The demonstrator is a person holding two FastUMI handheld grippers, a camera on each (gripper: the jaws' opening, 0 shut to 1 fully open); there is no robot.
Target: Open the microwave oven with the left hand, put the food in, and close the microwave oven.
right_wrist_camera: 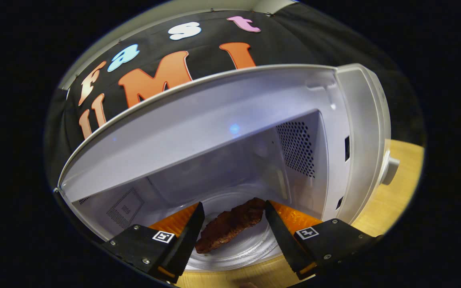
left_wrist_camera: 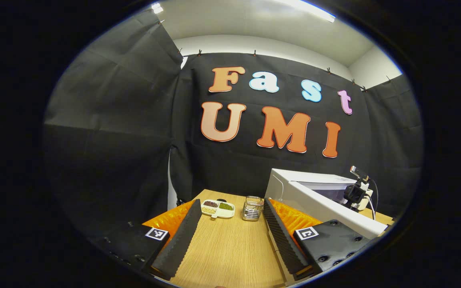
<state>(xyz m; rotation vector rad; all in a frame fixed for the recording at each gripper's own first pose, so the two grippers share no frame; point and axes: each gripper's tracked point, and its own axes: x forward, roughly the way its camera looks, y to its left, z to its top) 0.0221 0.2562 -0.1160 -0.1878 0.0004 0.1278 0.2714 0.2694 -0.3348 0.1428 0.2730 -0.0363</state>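
The food (right_wrist_camera: 230, 225), a dark brown slab, lies on the glass turntable (right_wrist_camera: 250, 244) inside the microwave oven (right_wrist_camera: 254, 132), whose door is open. The right tool (right_wrist_camera: 234, 236) reaches into the cavity with its 2 fingers spread to either side of the food, not pinching it. The left tool (left_wrist_camera: 230, 232) hangs spread over the wooden tabletop (left_wrist_camera: 230, 248). Toward the tabletop's far edge sit a 3-part white dish (left_wrist_camera: 217, 208) and a wire basket (left_wrist_camera: 253, 208), left of the microwave oven.

White microwave (right_wrist_camera: 358, 132), dark brown food (right_wrist_camera: 230, 225), light wood-grain table (left_wrist_camera: 230, 248).
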